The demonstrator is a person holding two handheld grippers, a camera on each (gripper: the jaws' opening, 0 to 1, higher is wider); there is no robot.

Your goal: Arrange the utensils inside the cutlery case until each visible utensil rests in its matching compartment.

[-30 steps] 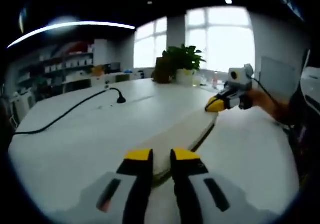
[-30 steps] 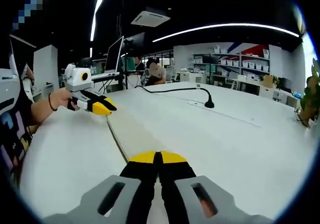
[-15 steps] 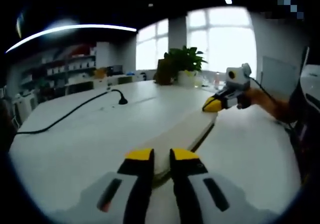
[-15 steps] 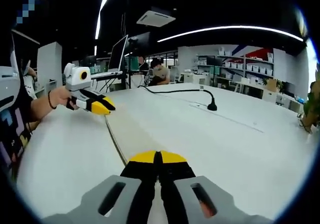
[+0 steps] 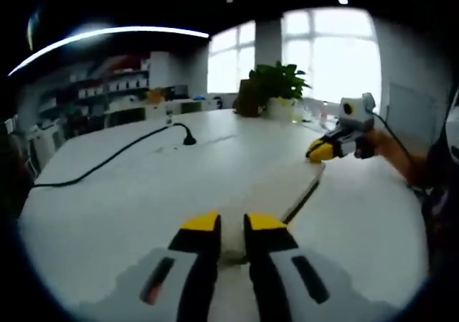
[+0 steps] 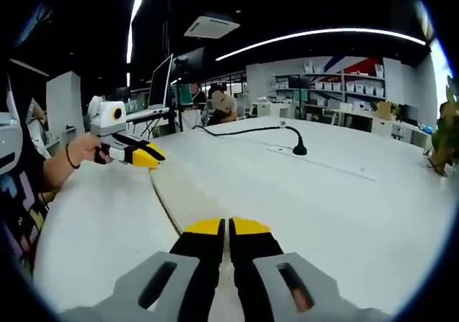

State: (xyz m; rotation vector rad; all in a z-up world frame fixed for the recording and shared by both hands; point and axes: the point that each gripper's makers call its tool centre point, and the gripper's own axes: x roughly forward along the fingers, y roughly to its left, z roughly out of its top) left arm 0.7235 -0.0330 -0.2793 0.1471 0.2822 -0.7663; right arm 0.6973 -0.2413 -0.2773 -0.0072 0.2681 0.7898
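In the left gripper view my left gripper hovers low over a white table. Its yellow-tipped jaws stand a narrow gap apart with nothing between them. My right gripper comes in from the right, held by a hand just above the table. In the right gripper view the right gripper has its jaws almost touching, and nothing is in them. The left gripper appears at the left, held by a hand with a wristband. A dark seam in the table runs between the two grippers.
A black cable ends in a small stand on the table's far side, seen also as the stand. A potted plant sits by the windows. A monitor and a seated person are behind the table.
Both views have drifted slightly with the hands. The right gripper's jaws, pressed together before, now show a hairline gap. The left gripper's gap is unchanged.
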